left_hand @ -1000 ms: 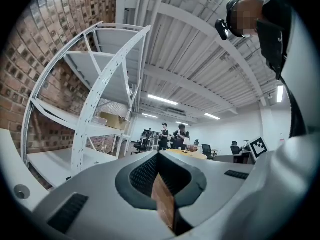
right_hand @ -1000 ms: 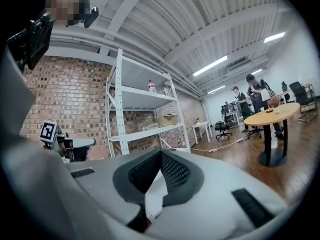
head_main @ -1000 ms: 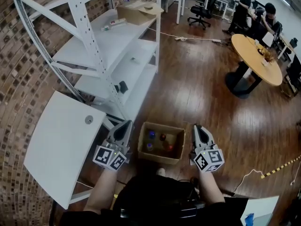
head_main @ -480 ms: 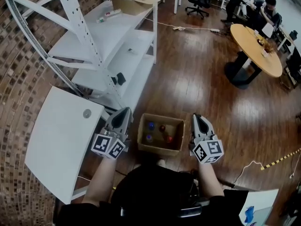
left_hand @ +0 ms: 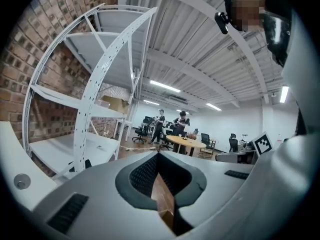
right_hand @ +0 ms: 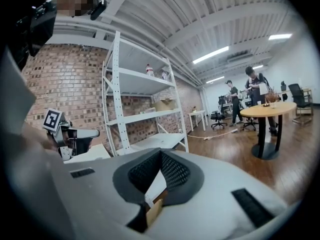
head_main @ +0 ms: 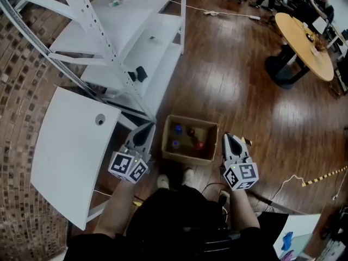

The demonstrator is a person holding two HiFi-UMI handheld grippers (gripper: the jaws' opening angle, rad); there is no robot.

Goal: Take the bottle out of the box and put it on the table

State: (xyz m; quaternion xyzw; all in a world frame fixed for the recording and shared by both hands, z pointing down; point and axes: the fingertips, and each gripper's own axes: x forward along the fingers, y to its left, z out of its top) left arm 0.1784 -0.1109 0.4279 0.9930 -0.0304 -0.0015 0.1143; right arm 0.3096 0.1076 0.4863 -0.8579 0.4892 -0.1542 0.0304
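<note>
Nearest: person's forearms, each w/ a claw held out front, roughly level. Left claw (head_main: 144, 135) is pinched together w/ nothing in it. Right claw (head_main: 229, 142) also looks closed & empty: its own view shows the pads meeting at the tip, only cardboard & floor past them.

The claws sit either side of the cardboard box (head_main: 190, 155), apart from it, prob. so the person is squared up over it before one reaches in. They'd need to spread first.

The box stands open on the wood floor (head_main: 234, 97), just ahead of the white shoes (head_main: 163, 181). Inside are four bottles (head_main: 175, 143), upright, two blue caps & two red, so the caps face up for a top-down grab. None is out yet; approach stage imo.

Just left of the left claw is a white surface (head_main: 65, 156), bare apart from a small round fitting, likely the drop-off spot. Beyond that a white shelf rack (head_main: 125, 42), then far off a round wooden surface (head_main: 304, 42) w/ people near it.
</note>
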